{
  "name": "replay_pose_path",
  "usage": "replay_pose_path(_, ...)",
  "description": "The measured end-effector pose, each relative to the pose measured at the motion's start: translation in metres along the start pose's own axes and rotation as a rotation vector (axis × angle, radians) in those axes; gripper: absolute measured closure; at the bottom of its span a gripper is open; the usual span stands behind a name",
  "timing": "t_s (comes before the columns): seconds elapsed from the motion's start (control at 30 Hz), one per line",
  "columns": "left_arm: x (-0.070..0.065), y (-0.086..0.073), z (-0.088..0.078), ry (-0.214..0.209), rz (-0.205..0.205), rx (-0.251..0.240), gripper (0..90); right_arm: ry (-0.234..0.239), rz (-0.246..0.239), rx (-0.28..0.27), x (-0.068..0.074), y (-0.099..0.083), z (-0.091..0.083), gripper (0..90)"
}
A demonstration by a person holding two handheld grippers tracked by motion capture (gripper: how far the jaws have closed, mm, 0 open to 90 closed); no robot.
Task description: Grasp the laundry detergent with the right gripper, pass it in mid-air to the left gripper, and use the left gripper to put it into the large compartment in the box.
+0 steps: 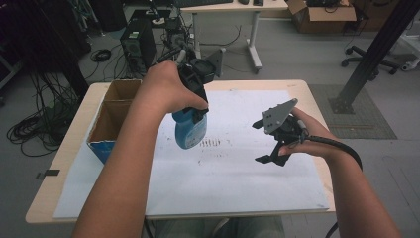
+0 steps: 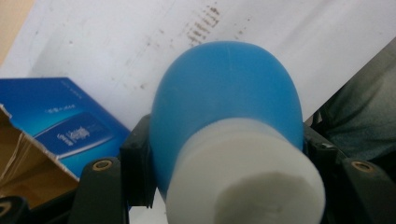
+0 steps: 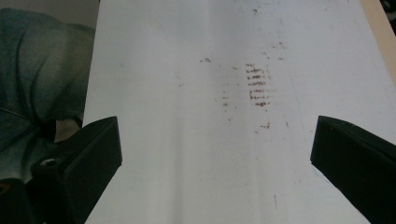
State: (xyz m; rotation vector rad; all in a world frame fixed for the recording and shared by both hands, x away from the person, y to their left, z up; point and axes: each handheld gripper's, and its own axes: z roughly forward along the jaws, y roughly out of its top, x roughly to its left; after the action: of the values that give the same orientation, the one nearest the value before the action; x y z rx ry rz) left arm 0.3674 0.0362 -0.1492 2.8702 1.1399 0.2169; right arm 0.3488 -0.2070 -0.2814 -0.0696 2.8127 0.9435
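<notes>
Blue bottle (image 2: 224, 107) clamped in left tongs (image 1: 195, 106); right tongs (image 1: 265, 141) gape; box (image 2: 65, 126) print illegible.

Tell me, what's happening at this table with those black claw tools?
A person holds a two-jaw gripper in each hand. The left gripper is clamped on a blue bottle with a white cap, lifted above the white paper sheet that covers the table, beside an open cardboard box at the table's left. The right gripper hangs open over the paper, holding nothing. Brown smudges mark the sheet.
</notes>
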Motion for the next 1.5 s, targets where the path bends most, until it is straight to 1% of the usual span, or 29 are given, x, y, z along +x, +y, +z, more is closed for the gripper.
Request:
replay_pose_path(0.07,0.003,-0.002,-0.002,-0.002,-0.015,0.002,38.0,-0.002,-0.001,0.019,0.0,0.0,-0.001,2.2)
replay_pose_path(0.13,0.007,-0.003,-0.004,-0.006,-0.03,0.019,37.9,0.0,0.001,0.035,0.0,-0.001,-0.002,2.2)
replay_pose_path(0.3,0.017,-0.008,-0.011,-0.017,-0.089,0.025,37.9,0.001,0.002,0.056,0.0,-0.002,-0.004,2.3)
replay_pose_path(0.33,0.019,-0.009,-0.013,-0.016,-0.093,0.023,37.9,0.001,0.002,0.062,0.0,-0.003,-0.005,2.3)
replay_pose_path(0.43,0.025,-0.013,-0.019,-0.008,-0.138,0.006,38.0,0.002,0.004,0.07,0.0,-0.003,-0.005,2.4)
replay_pose_path(0.47,0.027,-0.014,-0.021,-0.005,-0.164,-0.008,37.9,0.003,0.004,0.074,0.0,-0.004,-0.005,2.4)
replay_pose_path(0.5,0.031,-0.016,-0.024,-0.001,-0.181,-0.013,38.0,0.0,0.006,0.078,0.0,-0.004,-0.005,2.4)
replay_pose_path(0.53,0.033,-0.017,-0.025,0.0,-0.188,-0.012,37.9,0.0,0.007,0.08,0.0,-0.004,-0.006,2.4)
replay_pose_path(0.6,0.038,-0.021,-0.03,0.0,-0.211,-0.034,37.9,-0.001,0.007,0.082,0.0,-0.004,-0.006,2.4)
replay_pose_path(0.7,0.046,-0.026,-0.037,-0.007,-0.247,-0.055,37.9,-0.001,0.009,0.085,0.0,-0.005,-0.007,2.4)
replay_pose_path(0.73,0.049,-0.028,-0.04,-0.005,-0.251,-0.058,37.9,-0.002,0.01,0.087,-0.001,-0.005,-0.007,2.4)
replay_pose_path(0.77,0.051,-0.03,-0.043,-0.004,-0.271,-0.065,37.9,-0.001,0.011,0.089,-0.001,-0.005,-0.007,2.4)
replay_pose_path(0.83,0.055,-0.032,-0.048,0.004,-0.279,-0.068,37.9,-0.003,0.01,0.092,-0.001,-0.006,-0.007,2.5)
replay_pose_path(0.93,0.062,-0.037,-0.057,0.011,-0.309,-0.076,37.9,-0.003,0.013,0.097,-0.002,-0.005,-0.008,2.5)
replay_pose_path(0.97,0.065,-0.039,-0.061,0.011,-0.314,-0.066,37.9,-0.002,0.011,0.1,-0.003,-0.005,-0.008,2.5)
replay_pose_path(1.1,0.074,-0.047,-0.072,0.018,-0.366,-0.087,37.9,0.005,0.012,0.114,-0.004,-0.005,-0.008,2.5)
replay_pose_path(1.17,0.079,-0.052,-0.077,0.02,-0.38,-0.091,37.9,0.006,0.012,0.124,-0.005,-0.005,-0.008,2.6)
replay_pose_path(1.37,0.094,-0.065,-0.09,0.032,-0.422,-0.095,37.9,0.012,0.009,0.164,-0.01,-0.003,-0.011,2.7)
replay_pose_path(1.5,0.105,-0.074,-0.097,0.024,-0.457,-0.105,37.9,0.016,0.004,0.193,-0.013,-0.001,-0.013,2.7)
